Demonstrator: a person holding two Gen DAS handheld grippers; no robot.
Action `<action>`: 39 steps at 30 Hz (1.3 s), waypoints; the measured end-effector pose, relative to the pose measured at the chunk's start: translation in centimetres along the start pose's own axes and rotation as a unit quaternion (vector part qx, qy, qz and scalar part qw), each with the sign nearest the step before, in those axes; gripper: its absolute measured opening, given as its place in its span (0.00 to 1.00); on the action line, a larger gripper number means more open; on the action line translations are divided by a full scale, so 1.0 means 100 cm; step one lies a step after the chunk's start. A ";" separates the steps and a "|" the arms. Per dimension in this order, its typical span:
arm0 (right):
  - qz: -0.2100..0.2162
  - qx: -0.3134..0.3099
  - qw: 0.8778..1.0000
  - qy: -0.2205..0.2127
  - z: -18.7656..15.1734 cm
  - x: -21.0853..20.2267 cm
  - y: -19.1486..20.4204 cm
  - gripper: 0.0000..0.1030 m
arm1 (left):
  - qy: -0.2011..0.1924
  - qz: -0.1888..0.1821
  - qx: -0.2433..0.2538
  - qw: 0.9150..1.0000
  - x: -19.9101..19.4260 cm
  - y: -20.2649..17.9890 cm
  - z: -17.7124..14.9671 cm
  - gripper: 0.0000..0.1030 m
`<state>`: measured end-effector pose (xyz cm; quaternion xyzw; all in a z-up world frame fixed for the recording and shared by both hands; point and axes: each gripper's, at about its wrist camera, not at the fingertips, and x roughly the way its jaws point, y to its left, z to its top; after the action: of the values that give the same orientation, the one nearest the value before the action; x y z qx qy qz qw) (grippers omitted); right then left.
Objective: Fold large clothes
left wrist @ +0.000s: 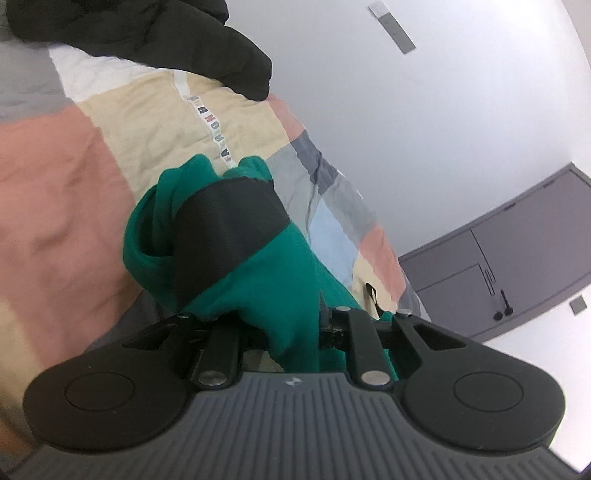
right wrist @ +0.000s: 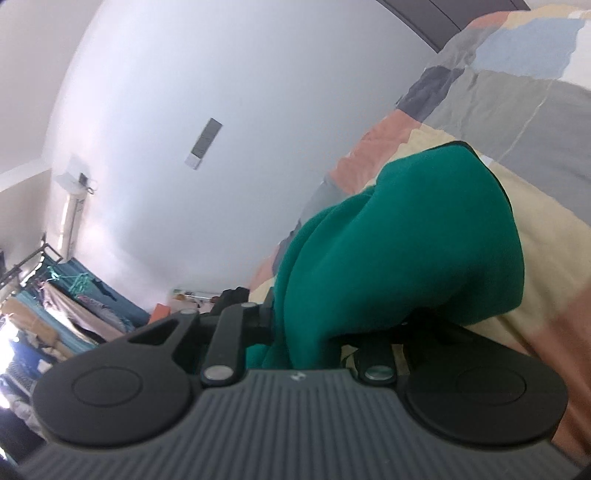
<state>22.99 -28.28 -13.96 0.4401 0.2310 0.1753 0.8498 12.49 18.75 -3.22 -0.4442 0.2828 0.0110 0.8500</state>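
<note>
A green garment [left wrist: 284, 284] with a broad black band [left wrist: 229, 225] hangs bunched in my left gripper [left wrist: 291, 325]. The jaws are shut on the cloth, which covers the fingertips. The same green garment [right wrist: 406, 240] bulges over my right gripper [right wrist: 306, 332], whose jaws pinch a fold of it, fingertips hidden. Both grippers hold the garment up above a bed covered by a patchwork quilt [left wrist: 66, 192] in pink, cream, grey and blue.
A black garment [left wrist: 155, 33] lies heaped at the far end of the quilt. A grey cabinet [left wrist: 517, 258] stands against the white wall beyond the bed. A rack of hanging clothes [right wrist: 66, 306] is at the lower left of the right wrist view.
</note>
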 end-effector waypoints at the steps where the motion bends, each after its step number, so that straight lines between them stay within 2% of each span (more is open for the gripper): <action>1: -0.002 -0.003 1.000 -0.002 -0.003 -0.011 0.002 0.28 | 0.002 -0.001 -0.001 1.000 -0.007 0.000 -0.004 0.20; 6: -0.020 0.001 1.000 -0.007 -0.009 -0.035 0.009 0.30 | 0.009 0.010 0.013 1.000 -0.025 -0.004 -0.018 0.20; 8: -0.025 0.012 1.000 0.007 -0.006 -0.035 0.009 0.39 | 0.017 0.017 0.017 1.000 -0.024 -0.006 -0.016 0.22; 9: -0.024 0.024 0.999 0.015 -0.004 -0.034 0.007 0.43 | 0.027 0.021 0.017 0.999 -0.019 -0.008 -0.014 0.25; 11: -0.020 0.052 0.998 0.027 0.000 -0.032 0.001 0.57 | 0.044 0.017 0.015 0.999 -0.013 -0.009 -0.009 0.34; 12: -0.021 0.064 0.997 0.032 0.002 -0.030 0.000 0.58 | 0.047 0.014 0.018 0.999 -0.010 -0.011 -0.006 0.39; 15: -0.015 0.078 0.996 0.045 0.009 -0.029 0.001 0.58 | 0.047 0.007 0.028 0.998 -0.009 -0.021 0.000 0.45; 20: -0.001 0.055 0.998 0.041 0.027 -0.022 0.015 0.58 | 0.030 -0.023 0.036 0.999 -0.003 -0.038 0.019 0.47; 26: -0.022 0.030 0.999 0.033 0.053 0.019 0.023 0.58 | 0.023 -0.074 0.008 0.997 0.035 -0.043 0.050 0.50; 33: -0.037 -0.041 0.998 0.003 0.068 0.070 0.020 0.59 | 0.004 -0.104 0.037 0.994 0.087 -0.052 0.079 0.54; 35: -0.044 -0.060 0.997 0.002 0.069 0.082 0.016 0.62 | -0.005 -0.114 0.052 0.992 0.097 -0.052 0.085 0.56; 39: -0.049 -0.081 0.995 -0.001 0.070 0.095 0.000 0.62 | -0.024 -0.115 0.081 0.990 0.110 -0.049 0.095 0.64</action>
<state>34.74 -28.15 -12.69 0.3581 0.2365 0.1506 0.8906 27.56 20.44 -0.70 -0.4035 0.2088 -0.0992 0.8853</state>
